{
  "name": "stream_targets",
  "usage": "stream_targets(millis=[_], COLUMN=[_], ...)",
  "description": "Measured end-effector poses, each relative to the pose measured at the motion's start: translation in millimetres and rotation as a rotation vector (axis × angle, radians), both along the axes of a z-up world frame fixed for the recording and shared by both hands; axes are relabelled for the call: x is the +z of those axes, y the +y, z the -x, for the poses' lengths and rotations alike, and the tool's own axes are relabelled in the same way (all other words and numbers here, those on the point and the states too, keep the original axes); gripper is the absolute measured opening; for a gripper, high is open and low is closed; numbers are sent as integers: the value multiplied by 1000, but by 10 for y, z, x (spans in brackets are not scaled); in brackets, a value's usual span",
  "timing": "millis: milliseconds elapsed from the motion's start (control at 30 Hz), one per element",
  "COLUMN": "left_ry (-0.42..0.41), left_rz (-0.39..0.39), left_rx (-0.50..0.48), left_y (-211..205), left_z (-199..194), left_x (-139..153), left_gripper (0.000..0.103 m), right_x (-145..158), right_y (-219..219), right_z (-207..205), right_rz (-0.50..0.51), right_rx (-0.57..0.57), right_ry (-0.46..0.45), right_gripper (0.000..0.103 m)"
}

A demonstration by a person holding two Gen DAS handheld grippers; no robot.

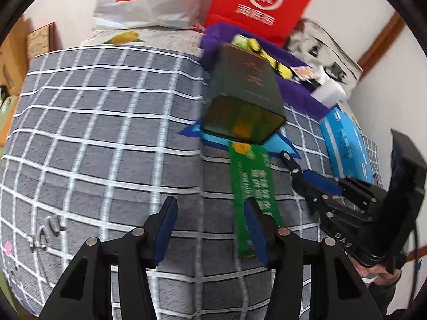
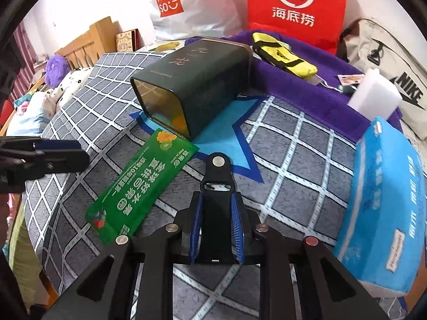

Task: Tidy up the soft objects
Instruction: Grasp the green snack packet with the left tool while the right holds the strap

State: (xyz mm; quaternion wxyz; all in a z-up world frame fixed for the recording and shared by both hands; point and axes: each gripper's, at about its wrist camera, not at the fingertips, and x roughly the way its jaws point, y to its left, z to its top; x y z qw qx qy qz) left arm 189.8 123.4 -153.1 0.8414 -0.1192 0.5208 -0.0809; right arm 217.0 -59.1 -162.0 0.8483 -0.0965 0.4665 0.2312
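Observation:
A dark green tin (image 2: 197, 85) lies on its side on a blue star mat (image 2: 224, 136), open mouth towards me. Just in front of the mouth lies a flat green packet (image 2: 141, 186). My right gripper (image 2: 216, 196) is shut on a black strap (image 2: 217, 184) with a silver stud, which sticks out past the pads. In the left wrist view, my left gripper (image 1: 210, 202) hangs open over the checked blanket with nothing between its fingers. The green packet (image 1: 250, 181) lies next to its right finger. The right gripper (image 1: 304, 173) comes in from the right with the strap (image 1: 289, 161).
A blue tissue pack (image 2: 384, 208) lies at the right. Behind the tin, a purple towel (image 2: 299, 85) carries a yellow pouch (image 2: 285, 56) and a white foam block (image 2: 373, 93). A red bag (image 2: 296, 8), a white bag (image 2: 186, 8) and a grey bag (image 2: 395, 61) stand at the back.

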Motion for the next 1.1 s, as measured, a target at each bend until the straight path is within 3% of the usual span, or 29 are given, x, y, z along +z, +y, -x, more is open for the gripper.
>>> stream_targets(millis=[267, 367, 533, 633, 700, 800, 967, 1100], left_ry=[8, -11, -28, -48, -56, -55, -46, -59], left_rz=[-6, -66, -205, -261, -240, -201, -127, -93], left_rx=[-90, -94, -86, -75, -63, -55, -75, -81], left_y=[-471, -638, -846, -881, -818, -743, -711, -710], left_z=[-135, -168, -196, -173, -162, -144, -85, -22], left_x=[-110, -152, -211, -216, -198, -171, -137, -46], left_gripper=[62, 71, 70, 59, 46, 37, 24, 22], right_x=[427, 538, 625, 647, 656, 666, 713, 779], right_y=[-380, -457, -605, -691, -742, -790, -835, -887], right_z=[193, 240, 249, 245, 252, 265, 306, 339], right_rz=[-44, -59, -96, -105, -109, -115, -119, -119], right_rx=[-59, -68, -86, -106, -118, -126, -130, -139], right_ry=[-72, -95, -103, -109, -112, -112, -120, -131], right_gripper=[22, 22, 22, 22, 22, 22, 22, 22])
